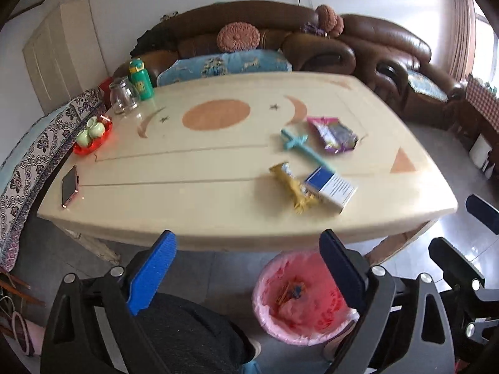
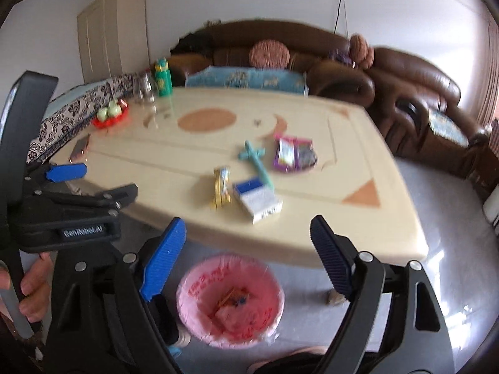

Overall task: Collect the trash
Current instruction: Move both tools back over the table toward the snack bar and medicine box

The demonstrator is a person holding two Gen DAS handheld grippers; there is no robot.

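Left claw [image 1: 246,251]: jaws apart, nothing between the pads. Right claw [image 2: 248,238]: jaws apart, nothing between the pads. Both claws hang above the floor, short of the worktop's near edge.

Below and just ahead of each claw stands a bin [image 1: 265,308] lined with a pink bag. It sits on the floor, partly under the near edge of the worktop [image 1: 199,187]. Some wrappers lie at its bottom; what they are cannot be told.

In the right wrist view, a hand [image 2: 34,283] grips the handle of the left claw, to the left of the right claw.

Ahead of the claws, on the worktop's near right part, lie four items:
- a yellow wrapper [image 1: 293,188], nearest the edge;
- a blue-and-white box [image 1: 330,188], touching the wrapper's right side;
- a teal stick [image 1: 299,145], just beyond the box;
- a purple packet [image 1: 335,134], beside the stick, on its right.

To the far left of the left claw, near the worktop's left edge, lies a phone [image 1: 70,185]. Beyond it stands a red tray [image 1: 93,138] with green cups. Further still stand a glass jar [image 1: 124,99] and a green bottle [image 1: 142,79], side by side at the far left corner.

Behind the worktop stands a brown sofa [image 1: 312,50].
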